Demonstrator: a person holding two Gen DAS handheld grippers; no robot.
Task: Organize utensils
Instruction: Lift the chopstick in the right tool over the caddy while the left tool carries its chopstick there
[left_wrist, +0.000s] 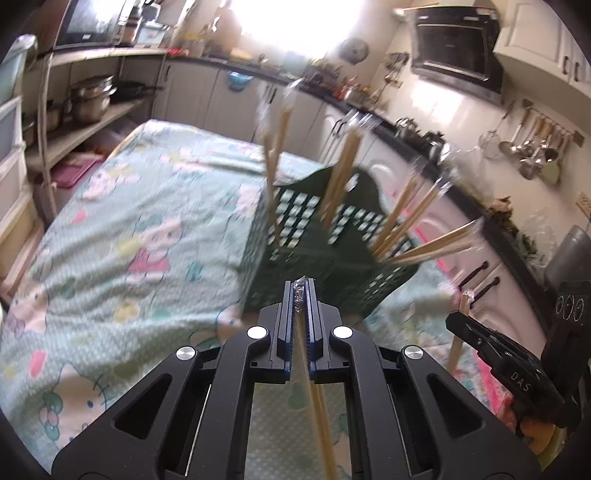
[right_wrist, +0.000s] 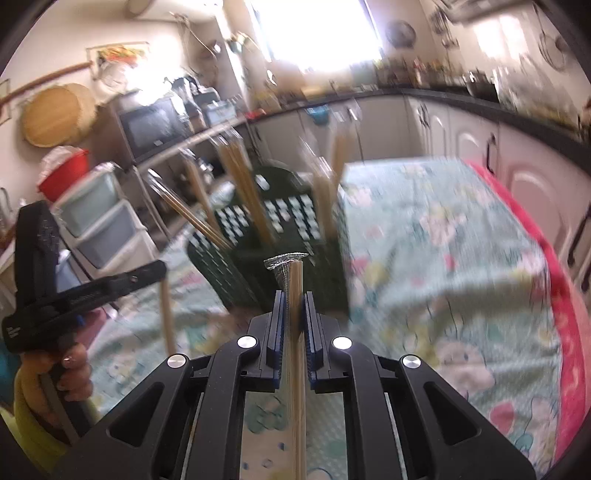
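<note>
Two hand-held grippers are in my views, each pinching one wrapped pair of wooden chopsticks. My left hand-held gripper has its jaws pressed nearly together on the left chopsticks, whose clear plastic wrap crinkles at the fingertips while the wooden length runs back under the camera. My right hand-held gripper is clamped the same way on the right chopsticks; their wrapped tip pokes up just past the fingertips.

Just beyond both sits a dark green perforated basket, resting on a table covered by a pale green cartoon-print cloth. Several more wrapped chopstick pairs stand in the basket, leaning outward at different angles (motion blur smears their tips, so I cannot count them exactly).

From the right wrist view I see a person's hand gripping the handle of the left tool, at the left edge of the frame. A pink cloth edge hangs along the table's side there.

Farther out, white kitchen cabinets line the wall under a bright window, ladles and spoons hang from a wall rail, and metal pots sit on an open shelf.
</note>
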